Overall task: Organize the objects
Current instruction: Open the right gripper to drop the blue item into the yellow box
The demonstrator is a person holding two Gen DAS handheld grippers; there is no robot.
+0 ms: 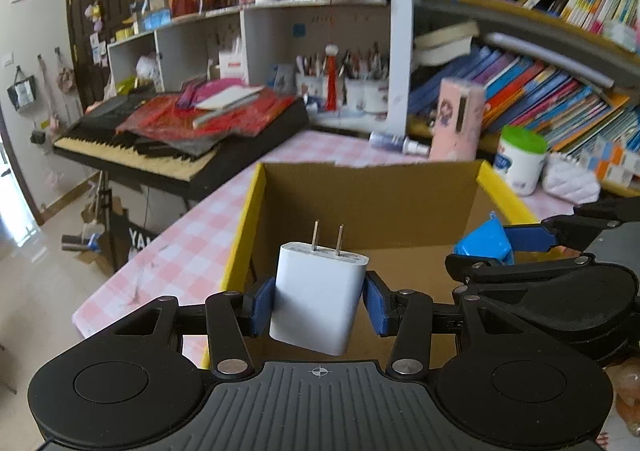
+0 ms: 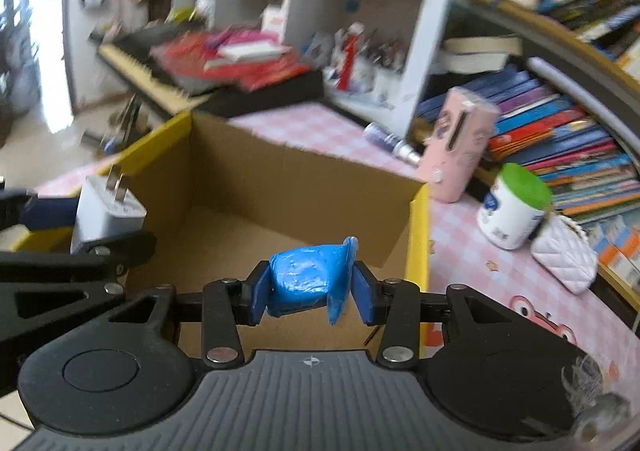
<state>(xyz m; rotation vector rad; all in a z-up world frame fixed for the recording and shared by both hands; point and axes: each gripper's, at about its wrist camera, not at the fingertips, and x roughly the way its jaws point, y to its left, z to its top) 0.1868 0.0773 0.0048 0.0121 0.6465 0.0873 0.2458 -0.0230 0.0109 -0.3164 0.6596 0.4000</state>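
Above the open cardboard box (image 1: pixel 360 211) on the pink-checked bench (image 1: pixel 192 227): left tool (image 1: pixel 318 303) clenched on a white charger (image 1: pixel 316 299), prongs pointing up, blue pads (image 1: pixel 262 305) pressed to both its sides. Right tool (image 2: pixel 308 291) clenched on a blue wrapped packet (image 2: pixel 306 279), held over the box interior. Both tools side by side, near but apart. Beside the box on the bench: green-lidded white jar (image 2: pixel 514 207), pink case (image 2: pixel 460 147), white quilted pouch (image 2: pixel 564 255).

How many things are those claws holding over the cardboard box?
2. A white charger in the left claw, a blue packet in the right claw. None visible inside the box.
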